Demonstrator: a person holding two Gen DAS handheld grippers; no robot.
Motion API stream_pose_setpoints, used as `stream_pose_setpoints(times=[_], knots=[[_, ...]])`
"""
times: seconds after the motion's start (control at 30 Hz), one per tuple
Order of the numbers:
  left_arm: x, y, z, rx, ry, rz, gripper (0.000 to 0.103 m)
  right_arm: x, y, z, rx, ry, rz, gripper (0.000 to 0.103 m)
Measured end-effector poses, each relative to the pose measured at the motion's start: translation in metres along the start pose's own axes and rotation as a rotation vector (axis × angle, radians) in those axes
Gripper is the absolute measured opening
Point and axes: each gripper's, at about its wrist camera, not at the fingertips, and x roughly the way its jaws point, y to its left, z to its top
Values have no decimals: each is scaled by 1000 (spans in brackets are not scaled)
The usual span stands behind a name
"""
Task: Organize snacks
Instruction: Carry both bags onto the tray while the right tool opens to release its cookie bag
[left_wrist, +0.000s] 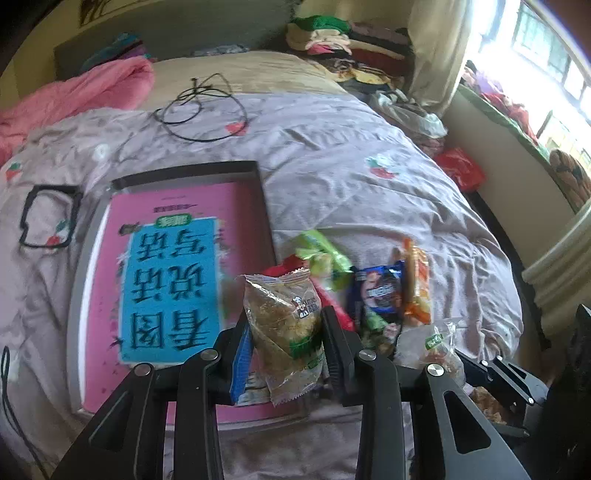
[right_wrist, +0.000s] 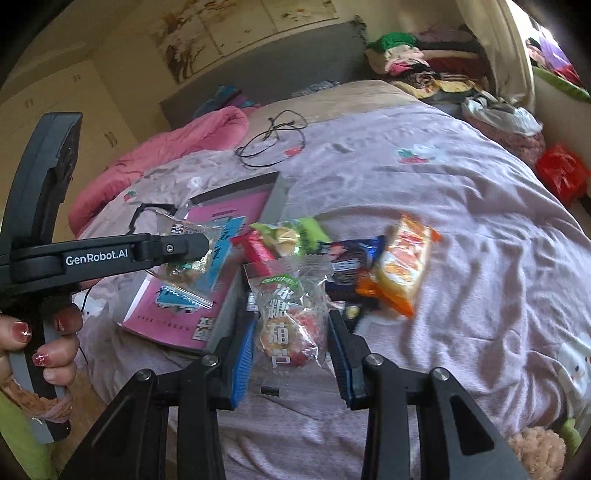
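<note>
My left gripper (left_wrist: 286, 343) is shut on a clear packet of brown oat snack (left_wrist: 284, 325) and holds it above the near right corner of a grey tray (left_wrist: 264, 206) with a pink book (left_wrist: 166, 280) in it. The left gripper also shows in the right wrist view (right_wrist: 184, 254), with the oat packet (right_wrist: 184, 258) over the tray. My right gripper (right_wrist: 291, 347) is shut on a clear candied-hawthorn packet (right_wrist: 291, 317), just above the bedspread. Loose snacks lie beyond it: a green packet (right_wrist: 291, 232), a red one (right_wrist: 256, 251), a blue one (right_wrist: 351, 262) and an orange one (right_wrist: 402, 262).
All of this lies on a bed with a mauve bedspread (left_wrist: 369, 184). A black cable (left_wrist: 201, 110) and a black frame-like loop (left_wrist: 48, 218) lie on it. A pink quilt (left_wrist: 74, 96) is at the far left. Piled clothes (left_wrist: 351, 40) and a red bag (left_wrist: 460, 168) are at the right.
</note>
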Motion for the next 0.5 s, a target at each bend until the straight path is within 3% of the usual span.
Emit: stream_pose_setpoints(times=[0.5], knots=[[-9, 73, -28, -117, 0, 72, 36, 27, 55, 6, -122, 34, 19, 38]])
